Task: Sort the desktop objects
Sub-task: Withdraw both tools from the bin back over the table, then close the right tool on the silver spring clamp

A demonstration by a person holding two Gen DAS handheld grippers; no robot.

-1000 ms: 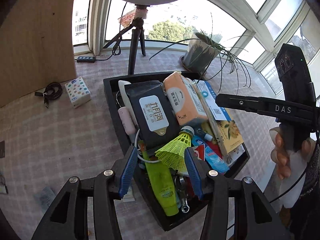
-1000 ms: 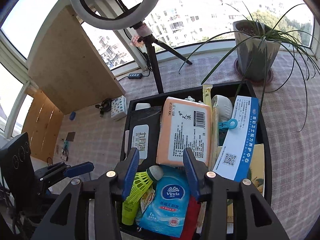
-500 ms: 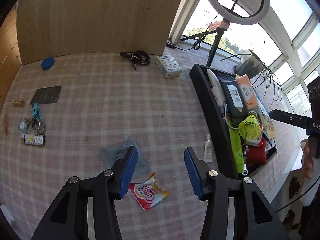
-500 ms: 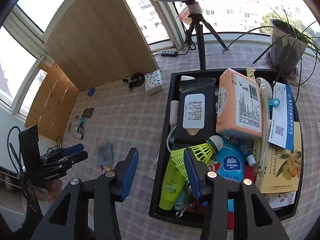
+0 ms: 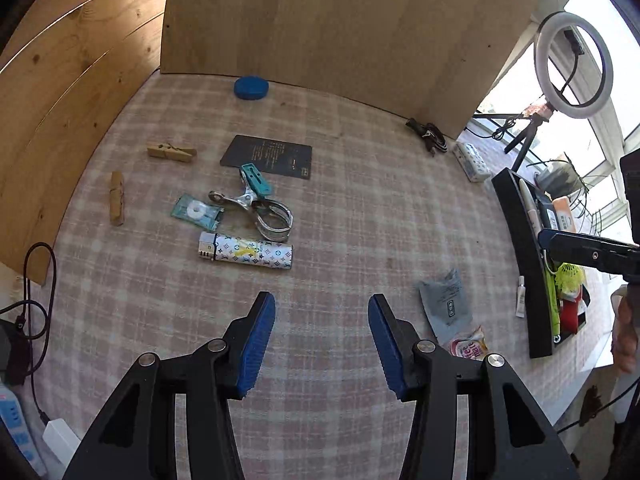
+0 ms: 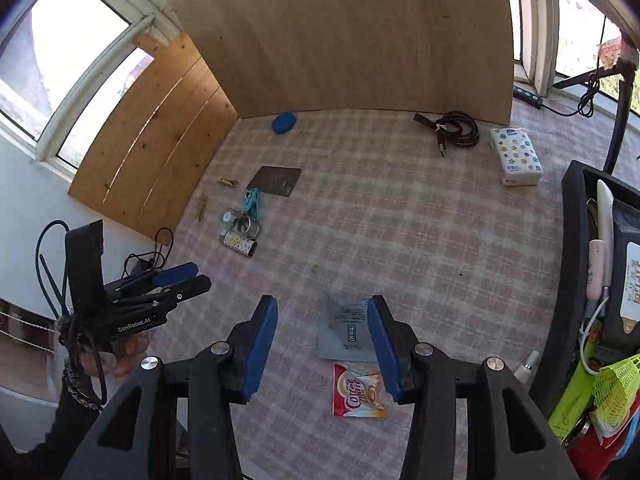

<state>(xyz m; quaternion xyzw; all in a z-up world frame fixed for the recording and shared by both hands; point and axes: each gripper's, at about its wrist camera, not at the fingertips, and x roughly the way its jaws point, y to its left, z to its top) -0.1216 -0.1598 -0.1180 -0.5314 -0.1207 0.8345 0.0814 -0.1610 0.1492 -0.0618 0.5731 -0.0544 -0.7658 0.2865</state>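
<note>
Hovering empty, left gripper (image 5: pixel 322 340) and right gripper (image 6: pixel 322 346) both spread (nothing held); lower right squarely over grey sachet (image 6: pixel 346 330).

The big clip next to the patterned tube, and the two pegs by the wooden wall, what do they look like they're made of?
The big clip looks like bare polished metal: silvery, with bright glints on its curved loops, plus a teal, probably plastic, handle. The two pegs look like unfinished wood: pale tan, matte, no shine.

Pink-and-white checked tablecloth (image 5: pixel 360 208), blue round disc (image 5: pixel 251 87), monogram-patterned white tube (image 5: pixel 245 255), teal-handled clamp (image 5: pixel 256 200).
</note>
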